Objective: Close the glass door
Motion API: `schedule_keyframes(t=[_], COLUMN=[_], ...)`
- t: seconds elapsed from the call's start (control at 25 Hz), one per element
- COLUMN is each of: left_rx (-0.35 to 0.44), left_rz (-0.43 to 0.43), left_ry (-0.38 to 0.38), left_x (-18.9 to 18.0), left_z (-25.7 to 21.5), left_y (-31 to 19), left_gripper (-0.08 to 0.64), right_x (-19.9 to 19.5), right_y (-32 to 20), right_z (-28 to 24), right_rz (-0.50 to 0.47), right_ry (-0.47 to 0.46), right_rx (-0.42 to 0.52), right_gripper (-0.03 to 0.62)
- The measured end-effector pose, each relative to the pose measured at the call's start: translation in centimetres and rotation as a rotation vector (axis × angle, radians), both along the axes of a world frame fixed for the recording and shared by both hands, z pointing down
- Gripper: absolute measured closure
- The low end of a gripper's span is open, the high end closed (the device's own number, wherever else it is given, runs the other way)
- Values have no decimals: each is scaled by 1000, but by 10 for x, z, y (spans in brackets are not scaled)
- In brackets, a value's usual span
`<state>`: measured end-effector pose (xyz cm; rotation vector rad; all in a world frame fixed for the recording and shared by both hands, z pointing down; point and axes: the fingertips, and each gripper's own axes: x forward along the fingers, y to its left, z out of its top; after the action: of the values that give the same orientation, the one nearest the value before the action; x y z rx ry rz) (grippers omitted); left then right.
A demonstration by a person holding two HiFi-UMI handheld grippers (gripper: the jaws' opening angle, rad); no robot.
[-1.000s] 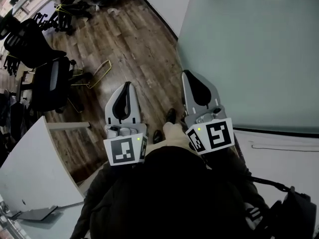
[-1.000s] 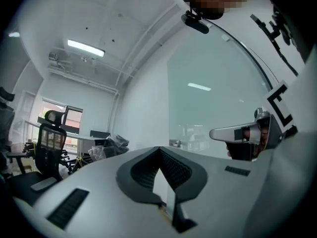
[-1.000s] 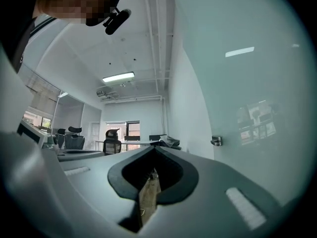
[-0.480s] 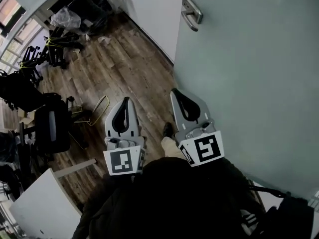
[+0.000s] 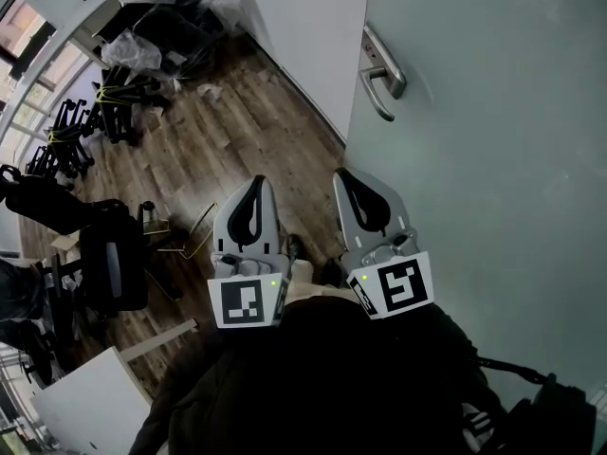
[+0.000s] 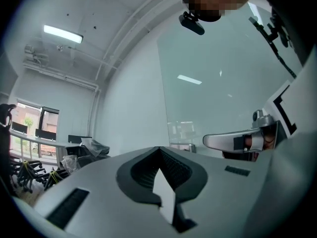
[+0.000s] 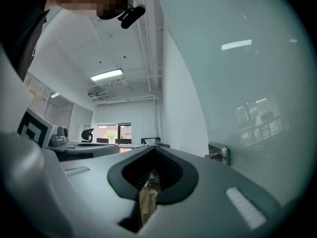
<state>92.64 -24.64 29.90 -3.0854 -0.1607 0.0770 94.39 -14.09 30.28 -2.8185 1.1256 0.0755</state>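
The frosted glass door [image 5: 493, 121] fills the right side of the head view, its edge running down toward my feet. A metal lever handle [image 5: 381, 72] sits near that edge. My right gripper [image 5: 345, 177] is shut and holds nothing, pointing at the door's edge just below the handle without touching it. Beside it on the left, my left gripper [image 5: 256, 184] is also shut and holds nothing, over the wooden floor. In the right gripper view the handle [image 7: 218, 153] shows on the glass door [image 7: 247, 73] just right of the jaws. The left gripper view shows the glass door [image 6: 218, 83] ahead.
A white wall [image 5: 303, 27] meets the door's edge. Black office chairs [image 5: 109, 254] and chair bases [image 5: 66, 131] crowd the left of the wooden floor [image 5: 237, 131]. Plastic-wrapped bags [image 5: 161, 8] lie at the back. A white tabletop corner [image 5: 85, 406] is at the lower left.
The view has swung so the door handle is lower and nearer the grippers. Both grippers have stayed shut and now sit closer together, near the door's edge.
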Motion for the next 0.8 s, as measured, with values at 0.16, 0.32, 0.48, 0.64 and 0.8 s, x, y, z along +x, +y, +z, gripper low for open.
schedule_keyframes(t=[0.16, 0.32, 0.48, 0.64, 0.8], left_rx=[-7, -7, 3, -5, -46], left_rz=[40, 93, 160, 207, 253], left_ry=[1, -8, -4, -10, 25], left_x=[40, 91, 124, 159, 183], left_z=[12, 15, 25, 25, 18], left_y=[-7, -13, -22, -27, -10], left_gripper=[563, 563, 563, 563, 563], right_x=[34, 75, 98, 128, 151], right_y=[-8, -19, -35, -29, -7], right_z=[6, 6, 11, -11, -18], right_rz=[20, 48, 84, 164, 215], right_ry=[7, 11, 30, 88, 119], right_rx=[-7, -18, -25, -53, -105], right_gripper=[591, 591, 591, 584, 553])
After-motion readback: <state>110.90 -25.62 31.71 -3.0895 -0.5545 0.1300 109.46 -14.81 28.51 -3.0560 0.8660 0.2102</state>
